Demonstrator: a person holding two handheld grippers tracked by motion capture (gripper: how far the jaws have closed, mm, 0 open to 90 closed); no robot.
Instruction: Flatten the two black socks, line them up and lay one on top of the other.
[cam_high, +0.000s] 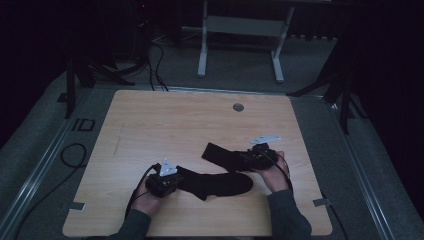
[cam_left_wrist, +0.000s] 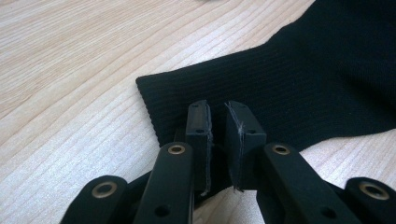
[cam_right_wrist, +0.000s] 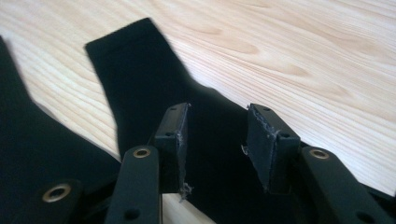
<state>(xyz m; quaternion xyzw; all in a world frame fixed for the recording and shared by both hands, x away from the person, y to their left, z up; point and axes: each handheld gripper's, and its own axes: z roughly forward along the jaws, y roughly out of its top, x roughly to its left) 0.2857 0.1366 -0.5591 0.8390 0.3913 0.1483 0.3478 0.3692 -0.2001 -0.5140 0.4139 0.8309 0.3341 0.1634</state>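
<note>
- I see two black socks on the wooden table (cam_high: 150, 120), lying toward my side of it, right of the middle.
- The nearer sock (cam_high: 220, 184) lies flat and stretches from my left gripper (cam_high: 172, 184) toward the right, its rounded end near the middle of the front edge.
- The farther sock (cam_high: 222, 155) runs at a slant from its cuff near the table's centre toward my right gripper (cam_high: 250, 159).
- In the left gripper view, my jaws stand nearly together over the ribbed cuff (cam_left_wrist: 261, 88) of the nearer sock; a narrow slit stays between the pads, and I cannot tell whether cloth is pinched there.
- In the right gripper view, my jaws stand clearly apart, with the farther sock (cam_right_wrist: 140, 74) lying flat beneath and between them; the pads do not press it.
- The two socks sit just beside each other; I cannot tell if they overlap.
</note>
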